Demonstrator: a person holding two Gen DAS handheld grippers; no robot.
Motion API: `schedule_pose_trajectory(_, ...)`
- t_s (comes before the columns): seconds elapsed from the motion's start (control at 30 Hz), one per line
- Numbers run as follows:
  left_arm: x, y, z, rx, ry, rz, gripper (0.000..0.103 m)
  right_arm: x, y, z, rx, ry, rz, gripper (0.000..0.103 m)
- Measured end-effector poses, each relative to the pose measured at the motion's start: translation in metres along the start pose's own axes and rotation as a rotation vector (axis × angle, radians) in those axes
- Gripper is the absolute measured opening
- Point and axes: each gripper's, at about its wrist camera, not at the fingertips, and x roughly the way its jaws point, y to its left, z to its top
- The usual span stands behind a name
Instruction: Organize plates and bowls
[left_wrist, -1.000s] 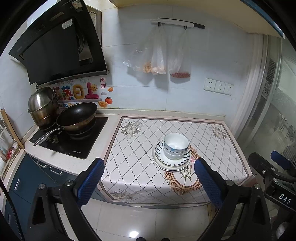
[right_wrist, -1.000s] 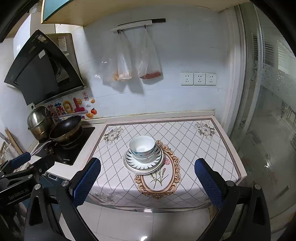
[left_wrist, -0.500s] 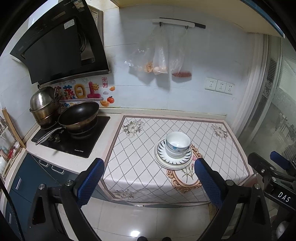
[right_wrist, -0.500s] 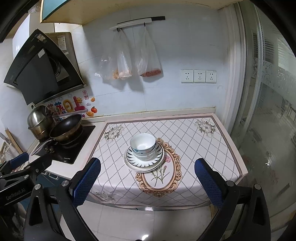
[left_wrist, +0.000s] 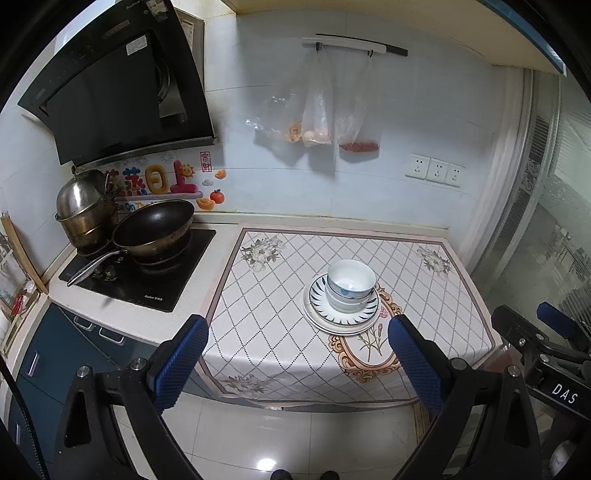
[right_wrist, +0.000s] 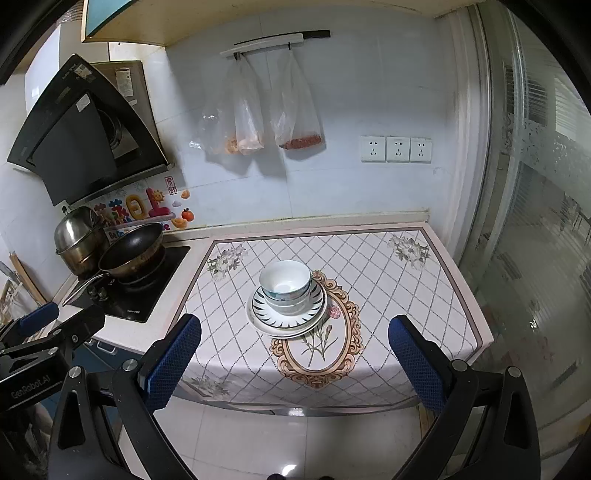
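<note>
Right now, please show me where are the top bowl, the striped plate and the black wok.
top bowl (right_wrist: 284, 277), right wrist view, on its white inside wall.
striped plate (right_wrist: 264, 307), right wrist view, on its striped rim left of the bowls.
black wok (left_wrist: 155, 221), left wrist view, on its dark inside surface.

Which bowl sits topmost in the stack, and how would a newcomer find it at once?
Start at the countertop's diamond-patterned cloth, right of the black cooktop. Near its middle lies a stack of plates, the upper one rimmed with dark radiating strokes. The top bowl is the white one nested in the bowls on those plates, the highest in the stack, open side up and empty.
</note>
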Motion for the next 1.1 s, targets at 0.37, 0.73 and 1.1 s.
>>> schedule_pose_trajectory(0.37,0.005,0.000,0.001,0.004,0.008,-0.010,0.100,0.000,-0.001,-0.001,-0.001,0.011,-0.006,0.103)
schedule_pose_trajectory(0.73,0.008,-0.001,0.001,0.002,0.003,-0.009,0.100,0.006,-0.002,0.002,0.003,0.014,-0.002,0.103)
schedule_pose_trajectory(1.1,0.009,-0.005,0.003,0.013,-0.006,-0.002,0.100,0.012,-0.003,0.005,0.010,0.014,-0.006,0.103)
